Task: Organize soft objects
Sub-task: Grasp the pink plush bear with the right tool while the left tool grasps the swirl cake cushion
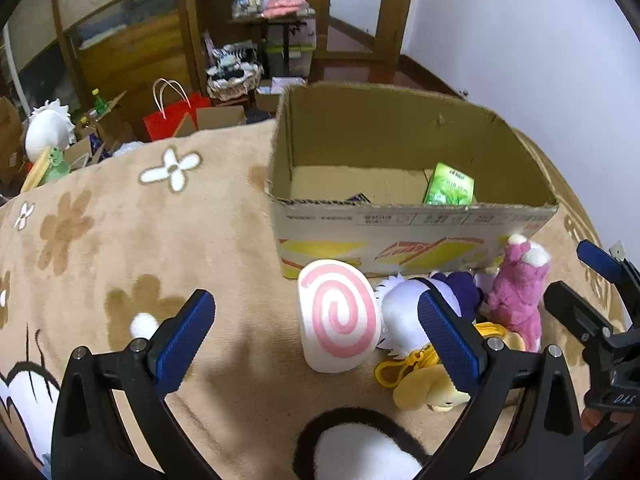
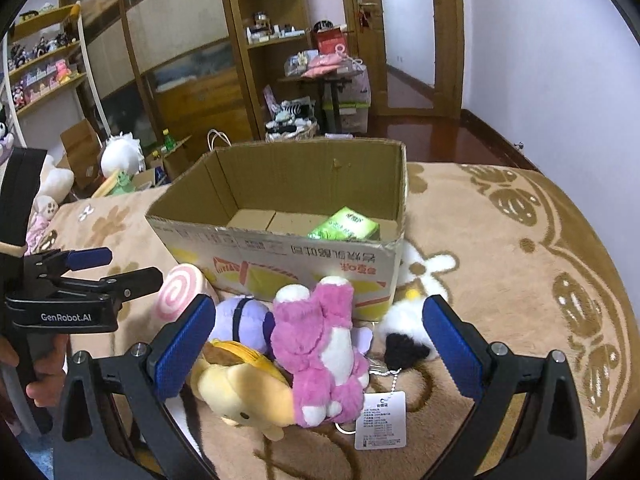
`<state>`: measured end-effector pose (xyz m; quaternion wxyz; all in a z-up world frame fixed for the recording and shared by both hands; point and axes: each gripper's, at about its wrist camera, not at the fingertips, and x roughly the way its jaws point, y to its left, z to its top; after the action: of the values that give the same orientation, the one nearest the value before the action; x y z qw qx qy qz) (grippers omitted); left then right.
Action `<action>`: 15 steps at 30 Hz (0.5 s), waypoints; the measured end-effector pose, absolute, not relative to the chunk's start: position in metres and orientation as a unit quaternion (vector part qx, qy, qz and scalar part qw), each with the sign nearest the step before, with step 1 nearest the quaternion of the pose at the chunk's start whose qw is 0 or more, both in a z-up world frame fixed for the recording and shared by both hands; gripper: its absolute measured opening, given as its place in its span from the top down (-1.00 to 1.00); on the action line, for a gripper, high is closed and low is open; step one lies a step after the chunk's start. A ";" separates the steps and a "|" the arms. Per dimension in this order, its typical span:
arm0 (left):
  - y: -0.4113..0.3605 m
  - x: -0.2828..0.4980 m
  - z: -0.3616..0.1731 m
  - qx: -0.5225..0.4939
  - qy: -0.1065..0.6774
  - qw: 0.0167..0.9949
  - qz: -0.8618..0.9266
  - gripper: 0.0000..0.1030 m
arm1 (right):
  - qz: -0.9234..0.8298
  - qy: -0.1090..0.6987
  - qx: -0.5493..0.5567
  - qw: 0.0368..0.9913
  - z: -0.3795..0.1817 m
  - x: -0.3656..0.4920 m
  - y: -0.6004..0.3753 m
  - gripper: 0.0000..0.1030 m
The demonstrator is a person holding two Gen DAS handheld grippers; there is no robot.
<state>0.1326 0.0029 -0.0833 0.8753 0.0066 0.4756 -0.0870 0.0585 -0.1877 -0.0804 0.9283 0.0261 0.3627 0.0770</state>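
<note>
The left tongs (image 1: 316, 344) stand wide apart and hold nothing, their blue pads (image 1: 182, 342) hanging over the beige flower-patterned blanket (image 1: 120, 240); between them, toward 1 o'clock, a white plush roll with a pink swirl (image 1: 339, 316) stands on end on the blanket, and just beside it at 3 o'clock lies a white and purple plush (image 1: 416, 312), partly hidden behind the right-hand pad. The right tongs (image 2: 319, 346) are also spread wide and empty, poised above the heap of toys: a pink and white plush (image 2: 320, 352) lies directly between the pads, its legs pointing toward the cardboard box (image 2: 280, 252), with a yellow plush (image 2: 244, 388) pressed against it at 8 o'clock, the purple plush (image 2: 244, 316) behind it at 10 o'clock, and a small white and black plush (image 2: 404, 332) near the right pad at 3 o'clock. A white paper tag (image 2: 380, 420) on a bead chain lies on the blanket at 5 o'clock of the pink toy. The open box sits at 12 o'clock, just behind the toys, and holds a green packet (image 2: 346, 226) against its right-hand inner wall. Beyond the box, wooden shelving (image 2: 272, 40) and a red paper bag (image 1: 172, 116) stand in the room.
</note>
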 end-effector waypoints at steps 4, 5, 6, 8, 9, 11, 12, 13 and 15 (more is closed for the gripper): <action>-0.005 0.143 -0.098 0.008 0.496 0.864 -0.092 -0.95 | 0.074 0.380 0.014 0.922 -0.093 0.069 -0.184 -1.00; -0.007 0.146 -0.102 0.010 0.503 0.860 -0.091 -0.95 | 0.074 0.385 0.013 0.920 -0.097 0.071 -0.183 -1.00; -0.008 0.147 -0.107 0.011 0.507 0.857 -0.092 -0.95 | 0.074 0.390 0.012 0.918 -0.100 0.074 -0.182 -1.00; -0.010 0.149 -0.114 0.009 0.518 0.850 -0.093 -0.95 | 0.074 0.398 0.010 0.914 -0.106 0.078 -0.182 -1.00; -0.010 0.149 -0.118 0.010 0.523 0.847 -0.094 -0.95 | 0.073 0.402 0.009 0.913 -0.109 0.079 -0.182 -1.00; -0.012 0.151 -0.124 0.017 0.529 0.844 -0.089 -0.95 | 0.072 0.408 0.007 0.910 -0.115 0.081 -0.180 -1.00; -0.013 0.152 -0.127 0.020 0.532 0.842 -0.088 -0.95 | 0.071 0.412 0.007 0.908 -0.117 0.083 -0.180 -1.00; -0.014 0.152 -0.131 0.024 0.536 0.840 -0.087 -0.95 | 0.071 0.414 0.006 0.907 -0.119 0.084 -0.181 -1.00; -0.016 0.153 -0.135 0.027 0.540 0.837 -0.084 -0.92 | 0.070 0.420 0.004 0.905 -0.123 0.086 -0.180 -1.00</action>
<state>0.1529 -0.0159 -0.1354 0.8368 0.0274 0.5403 -0.0837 0.0855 -0.1802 -0.1226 0.9047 0.0045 0.4202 0.0704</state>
